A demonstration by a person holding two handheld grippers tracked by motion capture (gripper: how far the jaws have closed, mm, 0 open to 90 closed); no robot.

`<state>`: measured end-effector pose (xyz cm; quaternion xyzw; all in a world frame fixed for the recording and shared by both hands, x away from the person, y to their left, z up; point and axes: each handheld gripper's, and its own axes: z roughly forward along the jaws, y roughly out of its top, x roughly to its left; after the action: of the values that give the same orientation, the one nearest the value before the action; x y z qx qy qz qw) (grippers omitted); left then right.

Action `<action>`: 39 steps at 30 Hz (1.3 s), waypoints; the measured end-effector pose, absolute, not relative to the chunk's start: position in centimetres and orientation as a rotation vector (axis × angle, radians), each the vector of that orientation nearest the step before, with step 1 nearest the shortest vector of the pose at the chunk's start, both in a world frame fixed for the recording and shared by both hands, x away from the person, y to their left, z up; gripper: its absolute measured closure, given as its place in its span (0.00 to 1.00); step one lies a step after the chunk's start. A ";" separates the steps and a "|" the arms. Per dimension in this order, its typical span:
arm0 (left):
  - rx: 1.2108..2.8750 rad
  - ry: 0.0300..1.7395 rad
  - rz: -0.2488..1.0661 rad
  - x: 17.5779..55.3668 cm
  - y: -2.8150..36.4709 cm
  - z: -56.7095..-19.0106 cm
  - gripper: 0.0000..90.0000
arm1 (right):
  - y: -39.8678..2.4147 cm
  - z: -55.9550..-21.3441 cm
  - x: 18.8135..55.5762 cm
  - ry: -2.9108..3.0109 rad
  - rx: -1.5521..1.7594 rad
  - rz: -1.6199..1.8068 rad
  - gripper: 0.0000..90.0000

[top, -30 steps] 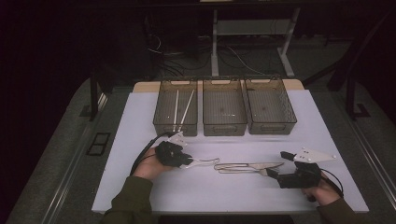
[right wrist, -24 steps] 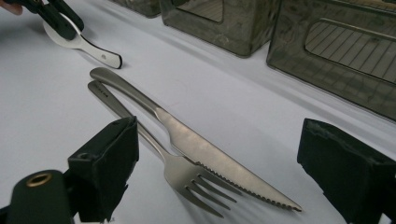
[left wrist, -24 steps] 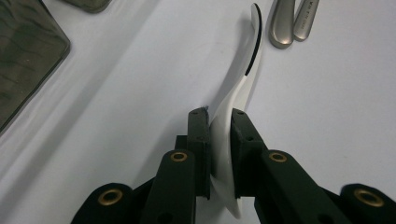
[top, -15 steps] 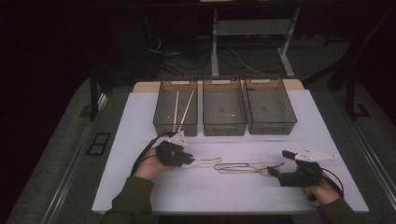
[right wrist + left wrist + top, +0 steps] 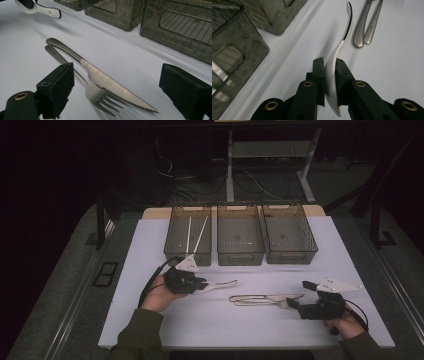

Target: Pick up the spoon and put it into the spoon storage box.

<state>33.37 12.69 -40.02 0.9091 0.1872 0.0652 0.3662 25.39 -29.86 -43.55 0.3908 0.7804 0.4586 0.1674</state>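
My left gripper is shut on a white spoon; the pads pinch its wider end and the narrow end points away over the table. In the high view that gripper sits left of centre, and the spoon sticks out to the right. A steel knife and fork lie side by side on the white table, handles toward the left gripper. My right gripper stands open, one jaw on each side of their blade and tines, and its pads touch neither. In the high view it is at the right end of the knife.
Three dark mesh bins stand in a row at the back: left, middle, right. The left one holds two thin white sticks. The white table top ends near the person's forearms.
The left gripper has shifted slightly with the spoon in it. The right gripper has stayed where it was.
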 end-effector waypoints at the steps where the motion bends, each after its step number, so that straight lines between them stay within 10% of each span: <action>1: 2.335 0.480 0.168 33.4 12.7 -39.9 0.89 | -29.9 -43.6 25.4 2.221 1.111 1.304 0.14; 39: 2.262 0.372 0.253 39.1 8.7 -33.9 0.89 | -30.2 -43.5 25.4 2.208 1.130 1.319 0.14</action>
<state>39.08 8.71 -33.86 0.8964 0.1473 0.1003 0.4058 25.42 -30.24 -43.51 0.3968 0.7750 0.4631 0.1654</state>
